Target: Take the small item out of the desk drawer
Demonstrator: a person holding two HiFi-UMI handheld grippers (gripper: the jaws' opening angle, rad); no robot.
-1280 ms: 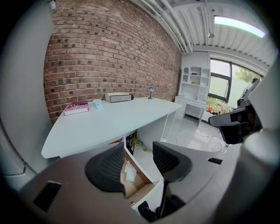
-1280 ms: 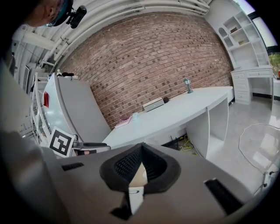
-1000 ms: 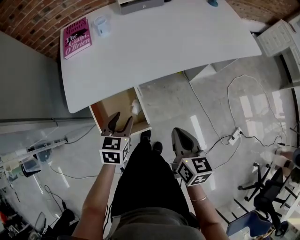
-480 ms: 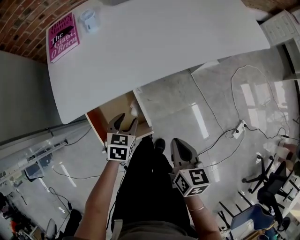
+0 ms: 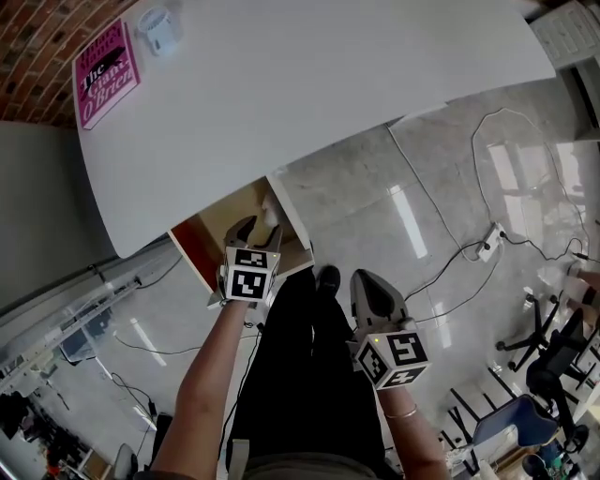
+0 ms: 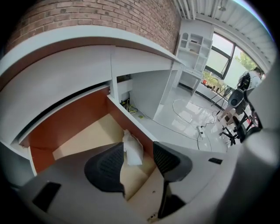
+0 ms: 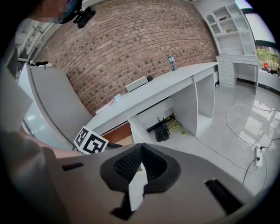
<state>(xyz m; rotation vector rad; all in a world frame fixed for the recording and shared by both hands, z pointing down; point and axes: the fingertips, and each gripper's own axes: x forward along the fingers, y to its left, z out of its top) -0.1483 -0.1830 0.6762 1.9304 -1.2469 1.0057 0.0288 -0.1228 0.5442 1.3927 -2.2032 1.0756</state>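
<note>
The desk drawer point(image 5: 192, 246) stands pulled out under the white desk point(image 5: 309, 84), with orange-brown walls and a pale floor. A small crumpled white item point(image 5: 270, 216) lies against its right wall. My left gripper point(image 5: 255, 228) hangs over the drawer's front, open. In the left gripper view the white item point(image 6: 131, 148) sits between and just beyond the two dark pads, and the left gripper point(image 6: 138, 162) touches nothing. My right gripper point(image 5: 373, 291) is held lower right over the floor, shut and empty; the right gripper point(image 7: 141, 161) points toward the desk.
A pink book point(image 5: 101, 58) and a white cup point(image 5: 157, 28) lie at the desk's far left. The person's black trousers point(image 5: 300, 375) stand right behind the drawer. A power strip point(image 5: 487, 246) with cables lies on the glossy floor at right, with office chairs point(image 5: 553, 361) beyond.
My left gripper has moved forward over the open drawer, closer to the white item, still open. The right gripper has stayed shut in about the same place.
</note>
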